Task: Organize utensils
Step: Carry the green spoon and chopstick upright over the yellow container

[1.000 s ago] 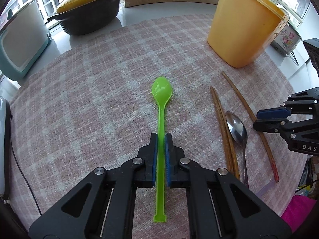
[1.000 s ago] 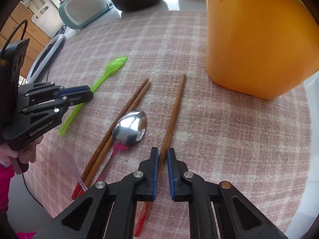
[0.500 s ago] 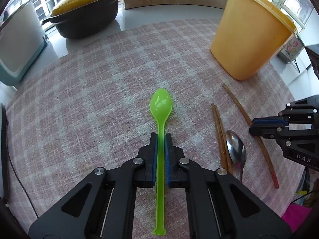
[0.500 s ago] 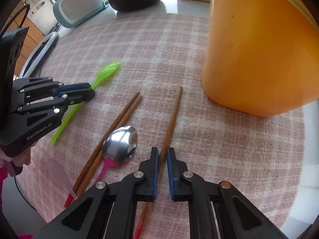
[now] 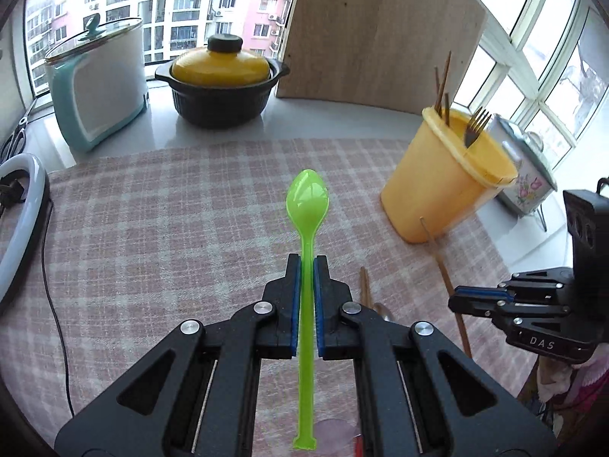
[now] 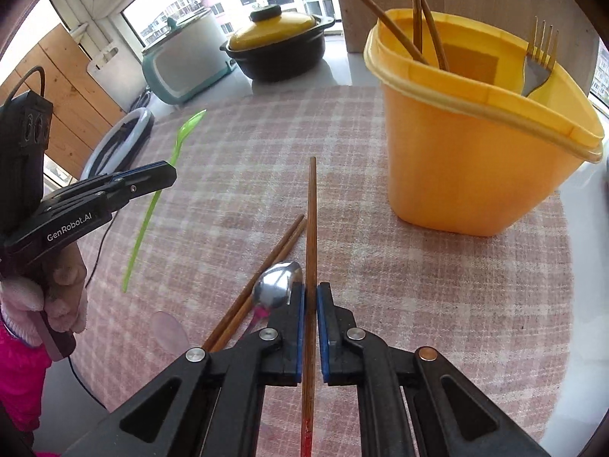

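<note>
Left gripper [image 5: 304, 262] pinches green spoon [image 5: 306, 205] mid-handle, above cloth [image 5: 152, 228]. Right gripper [image 6: 311, 293] pinches chopstick [image 6: 311, 209] near red end. Both light, stiff; plastic likely slippery. Bucket [image 6: 475, 160] near.

Left gripper [image 5: 307, 262]: jaws clamped on a green spoon [image 5: 306, 205], pitched forward and down, held above the cloth. Right gripper [image 6: 311, 297]: jaws clamped on a wooden chopstick [image 6: 311, 228], pitched down more steeply. Left hand [image 6: 62, 297] in a pink fuzzy glove wraps the left grip.
</note>
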Action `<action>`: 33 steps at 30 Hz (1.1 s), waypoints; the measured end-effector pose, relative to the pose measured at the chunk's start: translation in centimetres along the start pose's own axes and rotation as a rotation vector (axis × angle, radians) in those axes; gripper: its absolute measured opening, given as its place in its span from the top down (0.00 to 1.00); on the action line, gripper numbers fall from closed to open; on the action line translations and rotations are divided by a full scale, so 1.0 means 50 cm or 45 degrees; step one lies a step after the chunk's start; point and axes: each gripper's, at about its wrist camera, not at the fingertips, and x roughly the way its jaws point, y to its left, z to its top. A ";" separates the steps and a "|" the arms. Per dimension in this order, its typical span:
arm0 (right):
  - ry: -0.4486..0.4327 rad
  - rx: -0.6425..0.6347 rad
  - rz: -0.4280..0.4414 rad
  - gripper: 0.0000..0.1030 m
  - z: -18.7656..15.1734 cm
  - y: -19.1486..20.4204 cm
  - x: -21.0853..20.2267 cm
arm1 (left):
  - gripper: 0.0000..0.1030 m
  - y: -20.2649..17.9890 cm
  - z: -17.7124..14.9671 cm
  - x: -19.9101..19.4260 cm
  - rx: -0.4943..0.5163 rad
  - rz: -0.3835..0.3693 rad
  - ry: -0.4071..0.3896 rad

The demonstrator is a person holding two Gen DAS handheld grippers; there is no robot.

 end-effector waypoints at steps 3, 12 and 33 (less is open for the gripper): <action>-0.053 0.000 0.009 0.96 -0.004 0.001 -0.028 | 0.96 -0.025 0.004 -0.031 -0.024 -0.009 -0.078; -0.235 0.073 0.069 0.96 -0.006 -0.031 -0.121 | 0.96 -0.104 0.027 -0.082 -0.050 -0.012 -0.273; -0.537 0.119 0.015 0.96 0.060 -0.179 -0.306 | 0.96 -0.228 0.130 -0.051 -0.138 -0.141 -0.453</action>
